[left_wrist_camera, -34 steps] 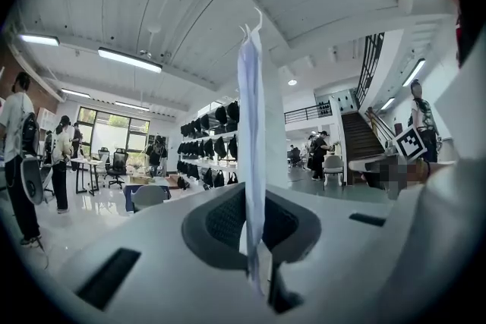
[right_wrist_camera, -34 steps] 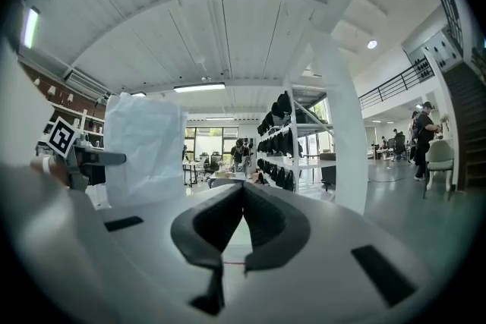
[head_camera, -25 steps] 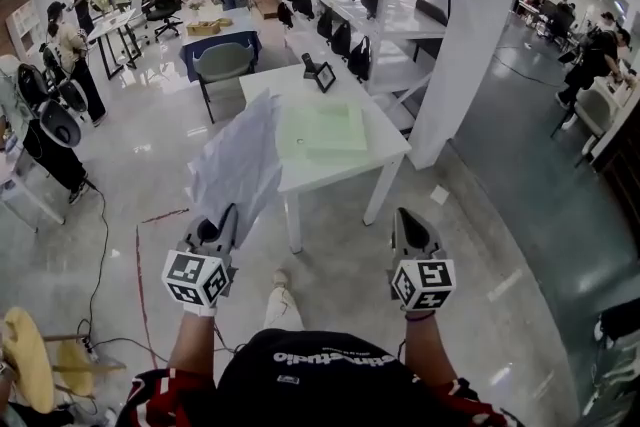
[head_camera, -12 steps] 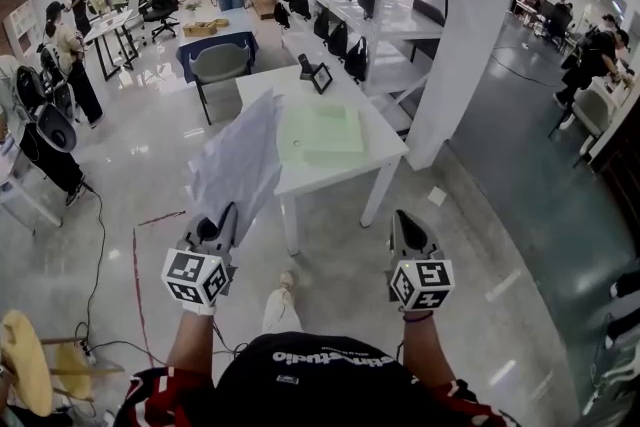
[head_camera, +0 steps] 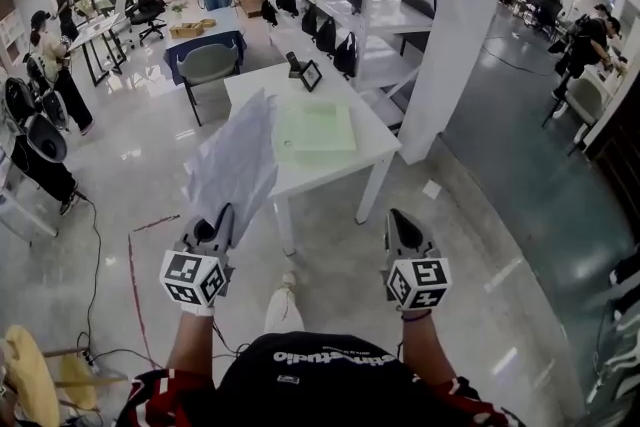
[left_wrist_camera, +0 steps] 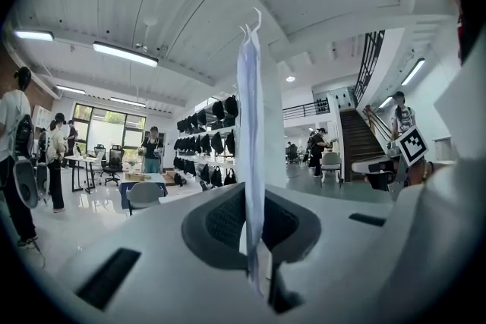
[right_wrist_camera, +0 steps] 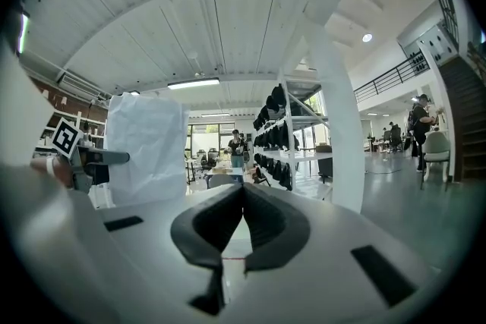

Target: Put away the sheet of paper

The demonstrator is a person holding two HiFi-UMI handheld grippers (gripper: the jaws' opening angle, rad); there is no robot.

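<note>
A white sheet of paper [head_camera: 238, 163] stands upright from my left gripper [head_camera: 222, 219], whose jaws are shut on its lower edge. In the left gripper view the sheet of paper [left_wrist_camera: 249, 155] shows edge-on, pinched between the dark pads. My right gripper [head_camera: 398, 223] is held level with the left, apart from it, jaws shut on nothing. From the right gripper view the sheet of paper [right_wrist_camera: 146, 157] appears as a white panel to the left. Ahead stands a white table [head_camera: 300, 85] with a pale green mat [head_camera: 315, 128] on it.
A small black frame [head_camera: 310, 75] sits at the table's far end. A grey chair [head_camera: 207, 65] stands behind the table, shelving with dark bags [head_camera: 330, 25] to its right. A white pillar [head_camera: 455, 35] rises right of the table. People stand at the left and the far right.
The table and mat have drawn slightly nearer and lower in the head view as I step forward. Both grippers keep their pose, the paper still held.
</note>
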